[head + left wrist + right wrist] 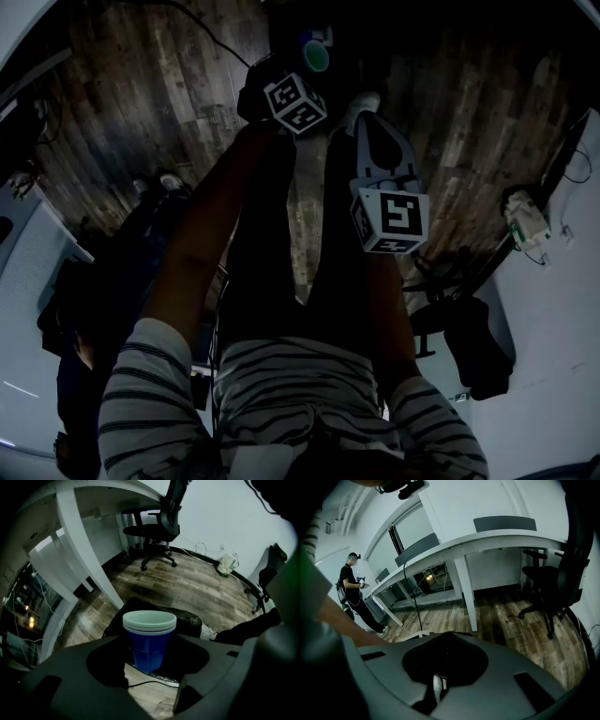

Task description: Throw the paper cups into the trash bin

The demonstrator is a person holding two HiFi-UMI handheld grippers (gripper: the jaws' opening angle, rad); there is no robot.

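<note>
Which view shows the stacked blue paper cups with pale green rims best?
Left gripper view: the stacked blue paper cups stand between its jaws, wall and rims clear. Head view shows only a dim green rim from above. Right gripper view: none.

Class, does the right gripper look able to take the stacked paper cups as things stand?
Probably not: the right gripper has its jaws together, and the stacked paper cups sit clamped in the left gripper.
</note>
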